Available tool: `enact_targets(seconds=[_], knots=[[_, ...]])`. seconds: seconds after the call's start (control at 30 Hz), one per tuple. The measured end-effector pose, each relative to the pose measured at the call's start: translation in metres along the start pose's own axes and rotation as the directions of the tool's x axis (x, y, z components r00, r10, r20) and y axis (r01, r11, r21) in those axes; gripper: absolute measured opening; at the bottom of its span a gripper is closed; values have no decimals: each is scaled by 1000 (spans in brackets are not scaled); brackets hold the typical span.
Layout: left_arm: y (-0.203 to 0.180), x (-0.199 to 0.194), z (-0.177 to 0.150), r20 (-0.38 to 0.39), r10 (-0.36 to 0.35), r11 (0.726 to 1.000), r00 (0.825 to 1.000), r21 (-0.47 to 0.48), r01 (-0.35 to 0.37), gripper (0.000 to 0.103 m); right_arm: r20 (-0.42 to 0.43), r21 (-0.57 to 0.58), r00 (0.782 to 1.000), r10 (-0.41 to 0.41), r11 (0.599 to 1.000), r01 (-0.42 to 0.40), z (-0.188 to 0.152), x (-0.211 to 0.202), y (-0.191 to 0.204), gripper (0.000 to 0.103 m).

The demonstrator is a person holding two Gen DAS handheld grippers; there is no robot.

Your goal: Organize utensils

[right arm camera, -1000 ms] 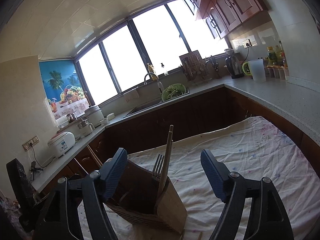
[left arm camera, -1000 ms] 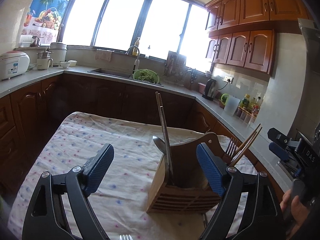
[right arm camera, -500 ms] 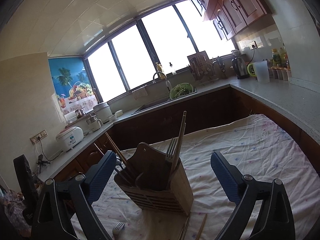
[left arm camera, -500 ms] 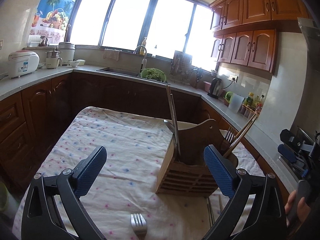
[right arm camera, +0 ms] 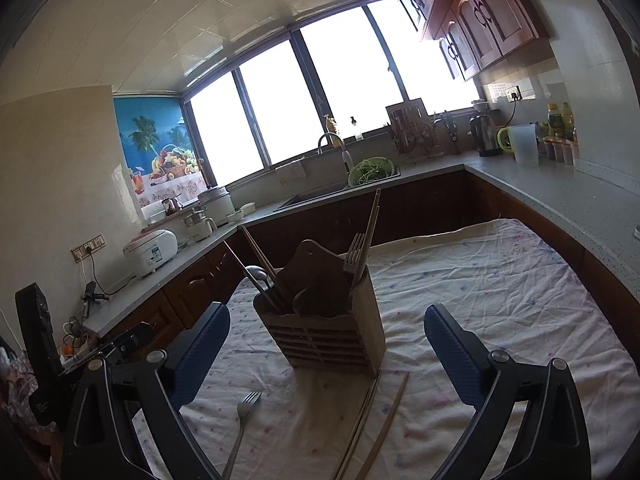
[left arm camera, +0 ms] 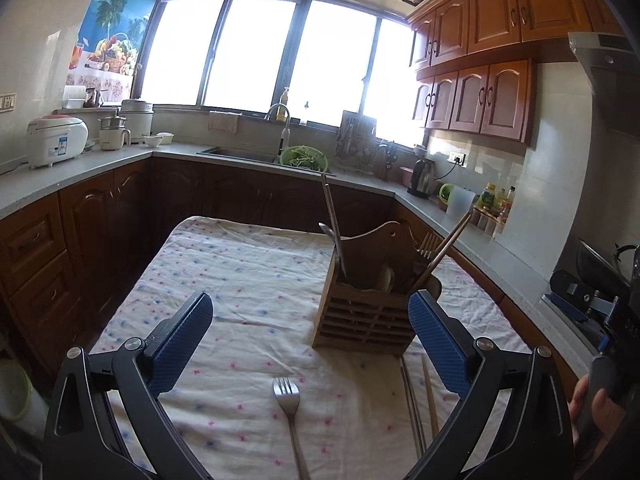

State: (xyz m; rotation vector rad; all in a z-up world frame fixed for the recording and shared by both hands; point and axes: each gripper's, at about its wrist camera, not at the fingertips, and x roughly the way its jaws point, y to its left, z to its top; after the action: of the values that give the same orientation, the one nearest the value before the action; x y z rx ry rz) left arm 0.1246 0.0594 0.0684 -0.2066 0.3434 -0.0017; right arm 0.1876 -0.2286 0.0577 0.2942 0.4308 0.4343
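A wooden utensil holder point(left arm camera: 362, 312) point(right arm camera: 332, 332) stands upright on the cloth-covered table point(left arm camera: 240, 280), with chopsticks, a fork and a spoon sticking out of it. In front of the holder a metal fork point(left arm camera: 289, 408) point(right arm camera: 242, 420) lies flat on the cloth. Loose chopsticks point(left arm camera: 420, 404) point(right arm camera: 376, 424) lie beside it to the right. My left gripper point(left arm camera: 310, 344) stands open above the fork, nothing between its fingers. My right gripper point(right arm camera: 326, 352) is open too, short of the holder and empty. The right gripper's body and a hand show at the left view's right edge.
Dark wood cabinets and a grey counter point(left arm camera: 80, 168) ring the table. On it are a rice cooker point(left arm camera: 56, 140), a sink with a green colander point(left arm camera: 304, 156), a kettle point(left arm camera: 424, 176) and bottles. A stove hood and a pan sit at the right.
Both grippers have pulled back from the holder and their jaws stand wider. The fork and the loose chopsticks on the cloth have come into view in front of the holder.
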Motion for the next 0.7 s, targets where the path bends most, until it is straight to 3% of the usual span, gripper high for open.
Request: enact_targets(seconds=[0.2, 0.3, 0.4, 0.5, 0.7], knots=[[-15, -46, 19, 98, -20, 999, 995, 36, 17, 103, 92, -96, 996, 7, 995, 2, 34, -51, 24, 103], [-25, -57, 9, 93, -15, 995, 996, 97, 6, 103, 147, -137, 989, 10, 990, 11, 35, -76, 35, 103], [-28, -66, -18, 103, 7, 990, 995, 138, -22, 103, 184, -156, 983, 4, 987, 25, 14, -90, 39, 103], [-22, -69, -45, 90, 31, 992, 995, 116, -41, 103, 212, -181, 977, -20, 982, 60, -17, -95, 40, 103], [-15, -66, -80, 40, 53, 993, 998, 104, -57, 103, 163, -194, 983, -83, 974, 114, -69, -85, 36, 103]])
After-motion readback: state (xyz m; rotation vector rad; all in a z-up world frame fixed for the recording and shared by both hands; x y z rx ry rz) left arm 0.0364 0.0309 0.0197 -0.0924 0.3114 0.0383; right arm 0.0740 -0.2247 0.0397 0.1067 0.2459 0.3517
